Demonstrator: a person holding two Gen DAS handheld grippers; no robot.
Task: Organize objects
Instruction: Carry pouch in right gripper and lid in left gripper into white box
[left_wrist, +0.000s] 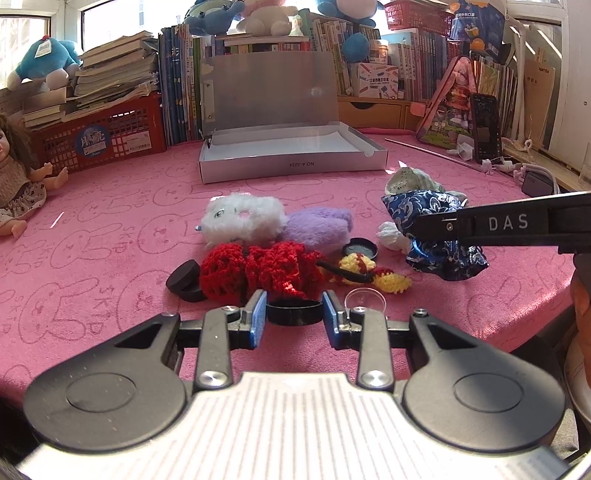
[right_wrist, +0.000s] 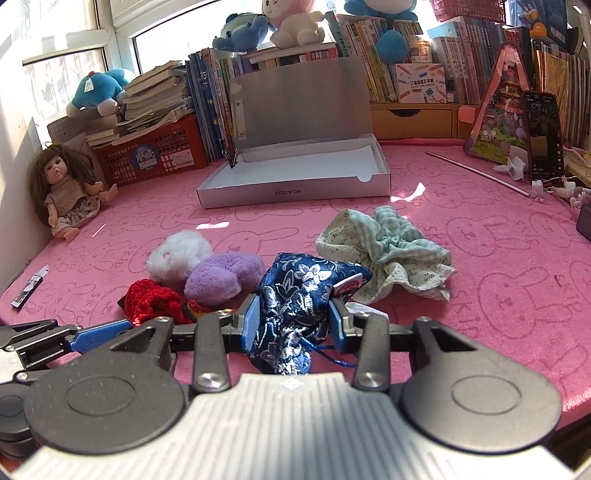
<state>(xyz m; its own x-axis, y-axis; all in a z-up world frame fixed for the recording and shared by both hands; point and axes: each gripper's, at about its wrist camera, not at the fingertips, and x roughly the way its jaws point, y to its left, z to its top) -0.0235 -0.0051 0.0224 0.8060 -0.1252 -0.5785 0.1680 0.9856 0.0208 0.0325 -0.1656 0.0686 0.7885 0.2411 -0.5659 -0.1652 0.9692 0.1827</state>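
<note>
Left gripper (left_wrist: 294, 314): your jaws clamp a black ring (left_wrist: 294, 312) at the pink tabletop's (left_wrist: 110, 221) near edge.
Right gripper (right_wrist: 293, 322): jaws squeeze the blue brocade pouch (right_wrist: 295, 295).
Risk: the slack fabric slips, or its cord snags, on the way to the open box (right_wrist: 295, 192).

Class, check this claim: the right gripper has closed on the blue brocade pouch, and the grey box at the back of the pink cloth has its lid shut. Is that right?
Not quite. The right gripper does grip the blue brocade pouch, but the grey box stands open, its lid raised against the books, as the right wrist view shows.
</note>
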